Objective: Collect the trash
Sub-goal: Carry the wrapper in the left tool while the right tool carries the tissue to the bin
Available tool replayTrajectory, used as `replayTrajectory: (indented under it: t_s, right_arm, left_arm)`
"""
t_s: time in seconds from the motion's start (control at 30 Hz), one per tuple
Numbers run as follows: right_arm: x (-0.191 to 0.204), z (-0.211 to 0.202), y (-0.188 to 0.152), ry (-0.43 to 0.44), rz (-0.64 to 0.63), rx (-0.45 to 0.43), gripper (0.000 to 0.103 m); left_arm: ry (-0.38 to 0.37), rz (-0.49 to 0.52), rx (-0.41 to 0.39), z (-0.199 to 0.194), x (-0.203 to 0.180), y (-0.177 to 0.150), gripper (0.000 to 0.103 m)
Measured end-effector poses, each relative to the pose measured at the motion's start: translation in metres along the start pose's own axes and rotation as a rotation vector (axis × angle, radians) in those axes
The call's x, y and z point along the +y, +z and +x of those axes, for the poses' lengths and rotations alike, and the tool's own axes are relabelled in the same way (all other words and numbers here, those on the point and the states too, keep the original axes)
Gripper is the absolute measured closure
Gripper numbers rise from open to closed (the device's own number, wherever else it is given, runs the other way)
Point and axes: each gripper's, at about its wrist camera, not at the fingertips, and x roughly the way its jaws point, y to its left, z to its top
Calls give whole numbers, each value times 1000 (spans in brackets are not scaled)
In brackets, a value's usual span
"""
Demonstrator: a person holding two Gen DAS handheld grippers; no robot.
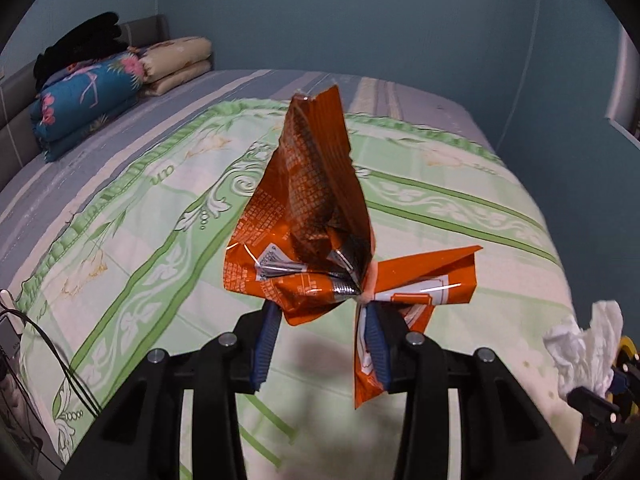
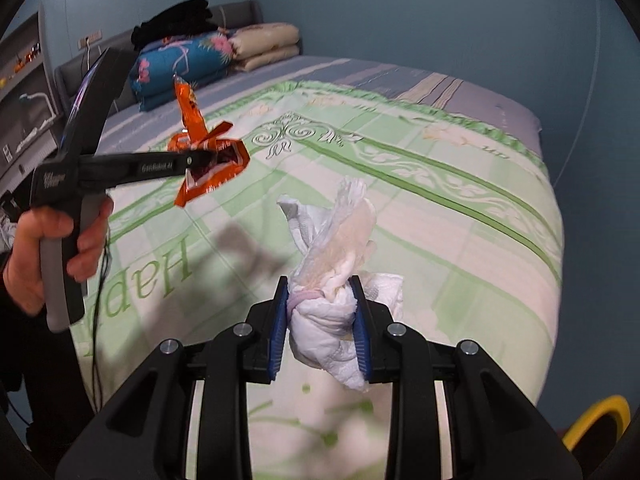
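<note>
A crumpled orange snack wrapper point(image 1: 312, 184) hangs above the bed, pinched at its waist by my left gripper point(image 1: 320, 306), which is shut on it. Part of the wrapper fans out to the right past the right pad. My right gripper point(image 2: 320, 284) is shut on a wad of white tissue point(image 2: 332, 240), also lifted off the quilt. In the right wrist view, the left gripper point(image 2: 200, 158) reaches in from the left with the wrapper point(image 2: 192, 116), held by a hand point(image 2: 40, 248). The left wrist view catches the tissue point(image 1: 580, 344) at its right edge.
Below both grippers lies a bed with a green-patterned quilt point(image 1: 160, 208). Folded blankets point(image 1: 88, 96) and a dark garment point(image 1: 80, 48) are stacked at its head. Black cables point(image 1: 48, 360) hang at the left bedside. A yellow-rimmed object point(image 2: 600, 412) sits low at the right.
</note>
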Motion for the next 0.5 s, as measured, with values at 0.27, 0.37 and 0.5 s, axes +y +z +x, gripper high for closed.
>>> replayTrajectory:
  t_s: [0.27,0.37,0.5]
  right_arm:
    - [-16,-81,-21,-38,74,-112,76]
    - [-24,-112,-29,-64,98,-167,76]
    - [-36,-146,-40,-89,130,-231,76]
  left_arm:
    - [-116,75,-109,-90,-53,-31,65]
    - [-144,111,-153,-122,-69,-39,65]
    - [-164,161,-215,-157,-90,-47,65]
